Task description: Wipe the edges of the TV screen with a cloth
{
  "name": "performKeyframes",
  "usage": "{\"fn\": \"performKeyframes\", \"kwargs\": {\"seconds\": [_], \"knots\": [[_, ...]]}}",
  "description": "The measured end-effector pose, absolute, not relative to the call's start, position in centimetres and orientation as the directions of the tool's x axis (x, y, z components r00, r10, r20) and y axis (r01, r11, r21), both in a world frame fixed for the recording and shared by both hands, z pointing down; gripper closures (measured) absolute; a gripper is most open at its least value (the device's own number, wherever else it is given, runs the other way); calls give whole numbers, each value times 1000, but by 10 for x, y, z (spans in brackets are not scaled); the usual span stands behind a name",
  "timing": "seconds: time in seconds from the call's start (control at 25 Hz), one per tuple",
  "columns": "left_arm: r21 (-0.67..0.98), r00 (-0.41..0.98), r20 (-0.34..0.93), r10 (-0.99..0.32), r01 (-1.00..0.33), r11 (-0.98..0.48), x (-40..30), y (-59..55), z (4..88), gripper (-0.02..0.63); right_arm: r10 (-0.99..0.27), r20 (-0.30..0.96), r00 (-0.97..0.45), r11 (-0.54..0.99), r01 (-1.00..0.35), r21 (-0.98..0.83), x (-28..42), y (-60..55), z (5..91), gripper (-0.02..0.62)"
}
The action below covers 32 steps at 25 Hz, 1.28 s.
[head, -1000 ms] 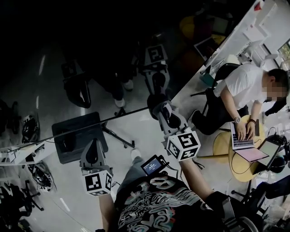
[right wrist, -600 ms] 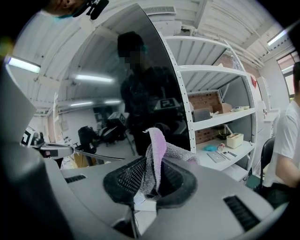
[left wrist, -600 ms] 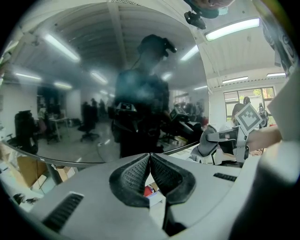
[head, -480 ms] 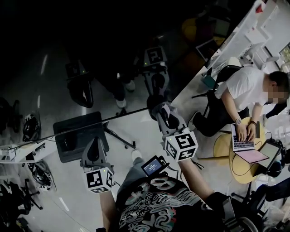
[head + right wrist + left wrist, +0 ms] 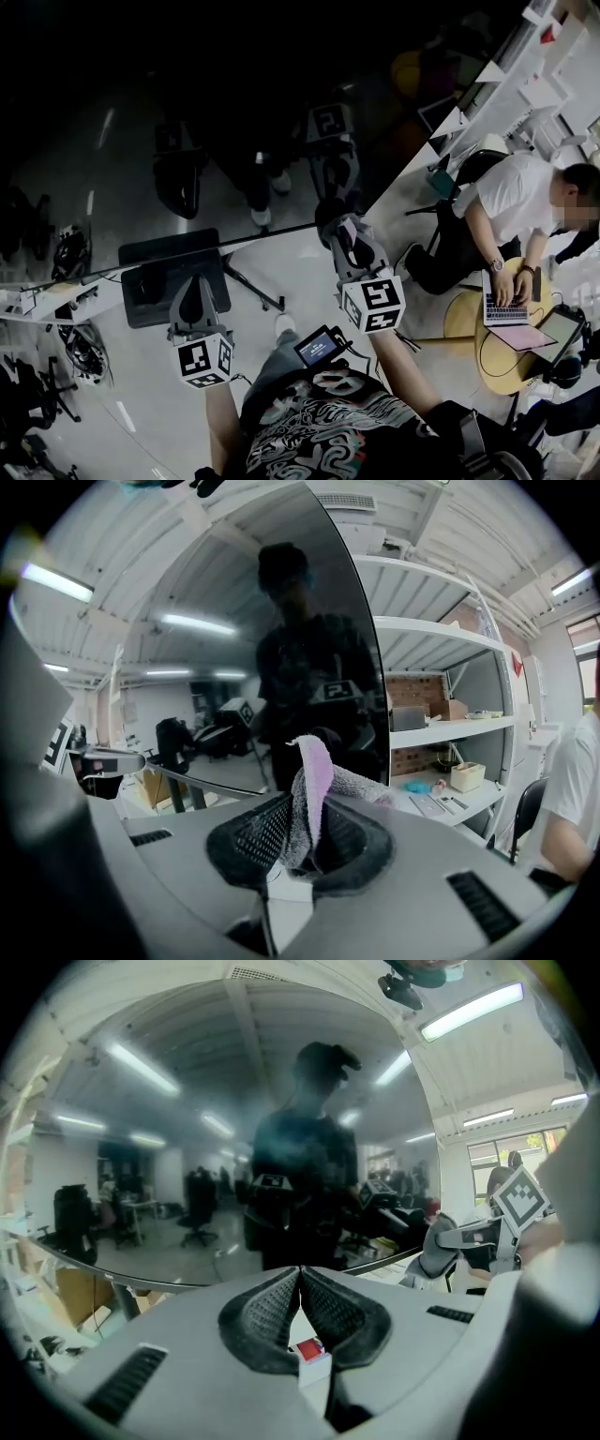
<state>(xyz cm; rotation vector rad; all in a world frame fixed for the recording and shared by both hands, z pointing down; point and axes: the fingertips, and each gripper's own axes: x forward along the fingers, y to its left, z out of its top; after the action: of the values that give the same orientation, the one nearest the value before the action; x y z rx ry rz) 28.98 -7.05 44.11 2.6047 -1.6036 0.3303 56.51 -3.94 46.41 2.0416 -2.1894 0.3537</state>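
Observation:
The big dark TV screen (image 5: 187,103) fills the upper left of the head view, and its lower right corner is near the middle. My right gripper (image 5: 340,228) is shut on a pink and grey cloth (image 5: 349,225), pressed at that corner. In the right gripper view the cloth (image 5: 314,780) sticks up between the jaws of the right gripper (image 5: 302,810), in front of the screen's right edge (image 5: 361,649). My left gripper (image 5: 195,287) is shut with nothing in it, just below the screen's bottom edge. Its tips (image 5: 300,1269) meet in front of the glass (image 5: 281,1138).
A black stand base (image 5: 169,272) lies on the floor under the screen. At the right a person (image 5: 511,202) sits at a round table (image 5: 464,319) with laptops. White shelves (image 5: 544,66) stand behind the screen's right edge. A white desk (image 5: 42,305) is at the left.
Both grippers stay almost where they were against the screen. The head view has drifted a little. The right gripper still holds the cloth at the lower right corner.

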Motion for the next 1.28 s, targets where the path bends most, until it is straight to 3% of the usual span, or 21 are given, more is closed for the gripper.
{"fn": "performKeyframes", "kwargs": {"seconds": [1.28], "knots": [[-95, 354, 211, -911, -920, -380, 269, -41, 429, 588, -957, 235, -168, 161, -986, -47, 546, -38, 463, 511]]}}
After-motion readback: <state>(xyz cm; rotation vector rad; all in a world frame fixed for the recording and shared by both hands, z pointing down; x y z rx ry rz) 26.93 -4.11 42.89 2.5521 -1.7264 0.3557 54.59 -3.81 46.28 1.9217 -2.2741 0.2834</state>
